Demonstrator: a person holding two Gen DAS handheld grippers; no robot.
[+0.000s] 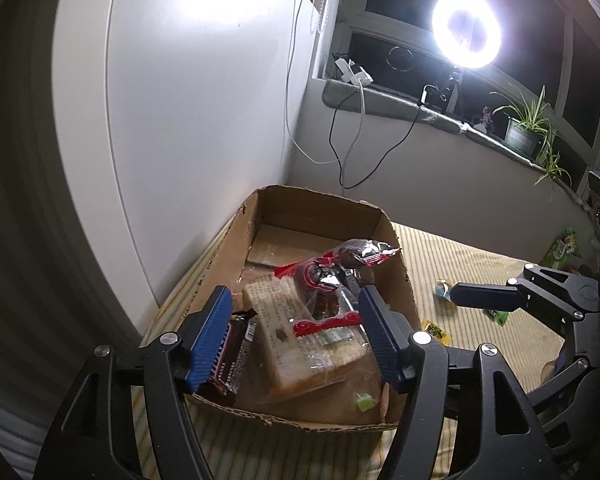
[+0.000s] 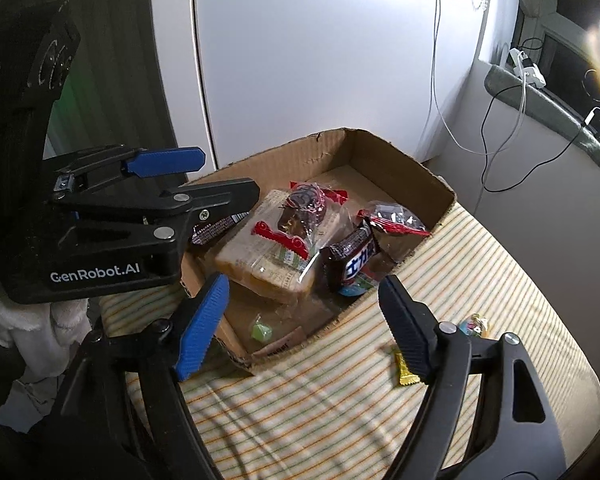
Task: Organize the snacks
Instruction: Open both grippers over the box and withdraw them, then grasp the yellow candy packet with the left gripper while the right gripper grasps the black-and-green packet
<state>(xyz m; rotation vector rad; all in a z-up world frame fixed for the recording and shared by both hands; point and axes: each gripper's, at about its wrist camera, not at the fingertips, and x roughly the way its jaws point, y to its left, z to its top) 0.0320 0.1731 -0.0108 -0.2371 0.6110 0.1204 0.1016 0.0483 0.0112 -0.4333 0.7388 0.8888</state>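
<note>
Right now the cardboard box (image 2: 404,168) sits on the striped cloth (image 2: 340,400), its long side running away toward the white wall. Inside, a bread pack (image 2: 268,256) lies flat, long side the same way, with a chocolate bar (image 2: 352,260) beside it. The left gripper (image 1: 296,328) and right gripper (image 2: 304,320) both hang wide open, holding nothing. A dark bar (image 1: 230,360) is partly hidden behind the left blue pad.
</note>
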